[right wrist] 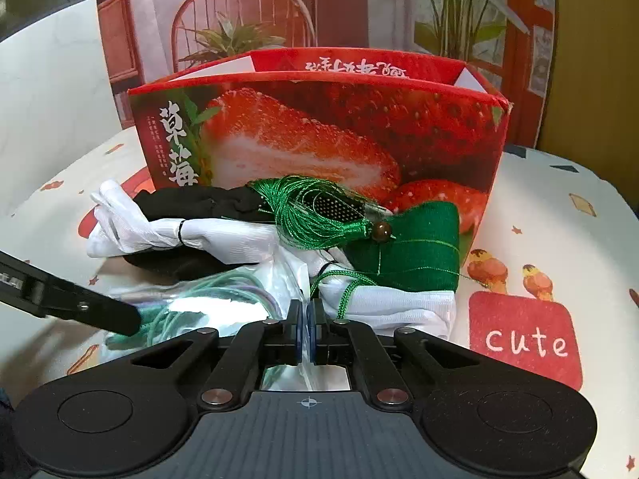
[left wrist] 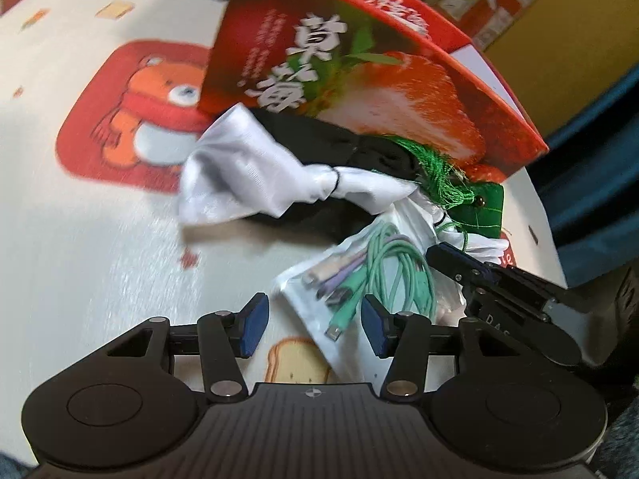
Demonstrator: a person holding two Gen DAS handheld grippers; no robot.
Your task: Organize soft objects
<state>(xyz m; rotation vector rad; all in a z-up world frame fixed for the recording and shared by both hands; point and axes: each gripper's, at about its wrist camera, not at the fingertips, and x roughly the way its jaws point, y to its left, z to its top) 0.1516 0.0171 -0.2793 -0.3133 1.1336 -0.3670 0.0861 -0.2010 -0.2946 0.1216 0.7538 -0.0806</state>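
Cloth: cream tablecloth (right wrist: 559,183) printed with small stars and toast slices.
Patches: red square with an orange bear (left wrist: 135,107); red square reading "cute" (right wrist: 525,339).
Birds: two small orange printed birds (right wrist: 511,273) just above the "cute" square.
Backdrop: poster of a chair and potted plants (right wrist: 239,16) behind the table.

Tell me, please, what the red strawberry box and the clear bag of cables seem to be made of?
Strawberry box: likely printed cardboard with a slight sheen; its folded edges show white board. Clear bag: probably thin glossy plastic film; it wrinkles, glares, and the cables show through.
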